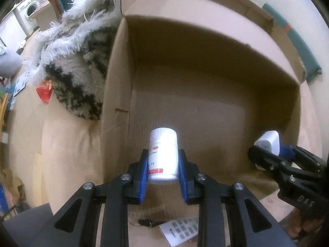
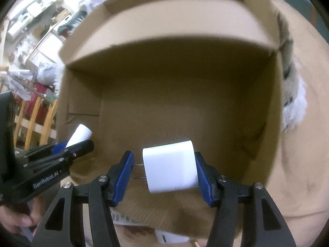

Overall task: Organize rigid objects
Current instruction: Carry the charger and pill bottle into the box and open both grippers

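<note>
My left gripper is shut on a white pill bottle with a red-marked label, held over the open cardboard box. In the right wrist view my right gripper is shut on a white plug charger, whose two metal prongs point at the left pad. It too hangs over the box floor. Each gripper shows in the other's view: the right gripper with the charger at the right edge, the left gripper with the bottle at the left.
A shaggy white and black-mottled fur throw lies against the box's left wall on a beige surface. A red packet lies beside the throw. A printed paper label lies below the box's near edge. A hand grips the left handle.
</note>
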